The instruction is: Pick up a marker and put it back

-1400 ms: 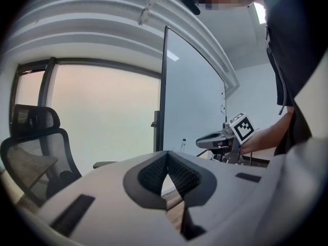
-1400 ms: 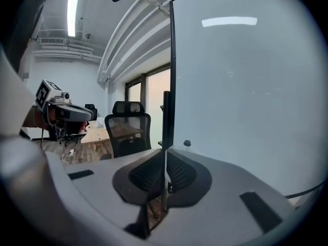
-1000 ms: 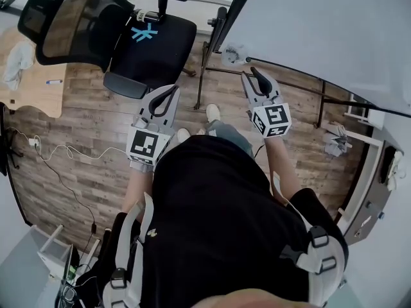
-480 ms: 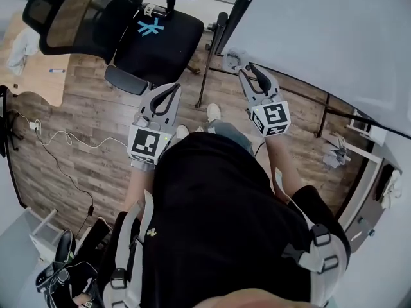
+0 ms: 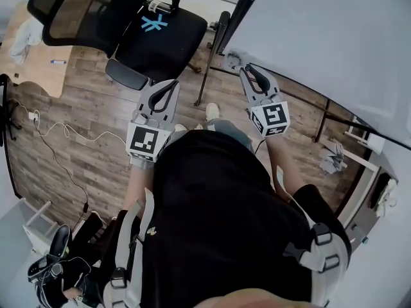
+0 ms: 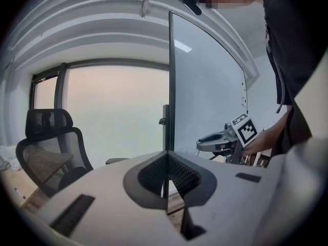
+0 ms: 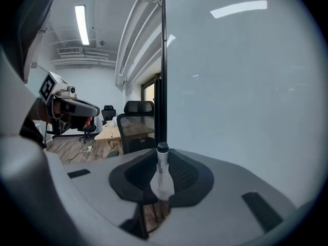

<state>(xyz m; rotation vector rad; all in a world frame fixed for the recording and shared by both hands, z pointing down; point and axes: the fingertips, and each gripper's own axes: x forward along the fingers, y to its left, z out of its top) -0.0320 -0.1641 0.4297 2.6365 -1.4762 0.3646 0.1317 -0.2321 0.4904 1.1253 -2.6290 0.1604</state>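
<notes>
The right gripper (image 5: 252,73) is clenched on a marker (image 7: 162,169), which stands upright between the two dark pads with its capped end pointing away from the camera (the lower barrel is lost in the slit between the jaws). Just beyond it runs the dark frame edge of a whiteboard (image 7: 241,86), whose pale surface fills the right side of the right gripper view.

The left gripper (image 5: 171,88) has its jaws pressed together with nothing between them; its own view shows the pads meeting along a thin line. It points toward the same whiteboard edge, with a black mesh chair (image 6: 47,146) off to its left.

From the head view, the person stands on a wood floor (image 5: 83,159) facing the near end of the whiteboard. Both grippers are held out in front at about the same height, well apart from each other, the right one closer to the board. In that view the marker is too small to pick out with certainty. The chair sits beyond the left gripper, and a white cable (image 5: 51,132) trails across the floor to the left.
</notes>
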